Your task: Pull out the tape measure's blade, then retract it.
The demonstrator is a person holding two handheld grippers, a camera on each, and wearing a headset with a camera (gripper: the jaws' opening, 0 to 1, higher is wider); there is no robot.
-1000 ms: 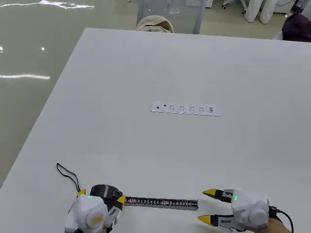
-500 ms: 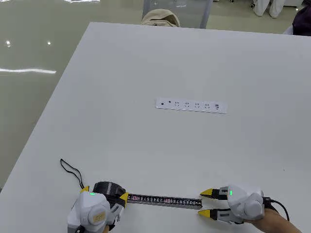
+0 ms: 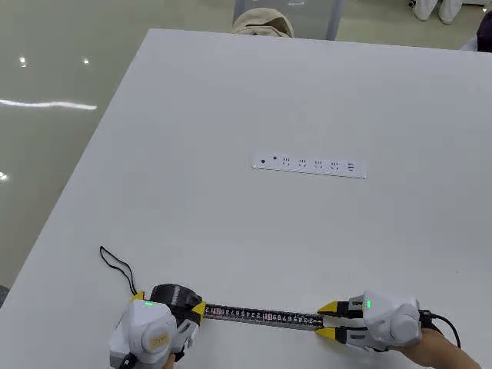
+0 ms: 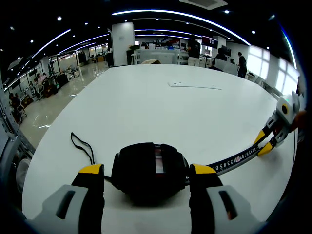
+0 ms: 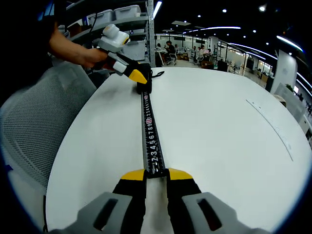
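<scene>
Left hand-held gripper (image 3: 169,301) clamps the black tape measure (image 3: 175,295) at the near edge of the desk (image 3: 269,100). I see its dark blade (image 3: 261,316), printed with pale numerals, lying flat, its tip pinched in my right hand-held gripper (image 3: 324,320).

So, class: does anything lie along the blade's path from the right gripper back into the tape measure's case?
Nothing visible. The blade lies on bare table between the right gripper and the case in the left gripper. The power strip lies far off; the cord trails behind the case.
</scene>
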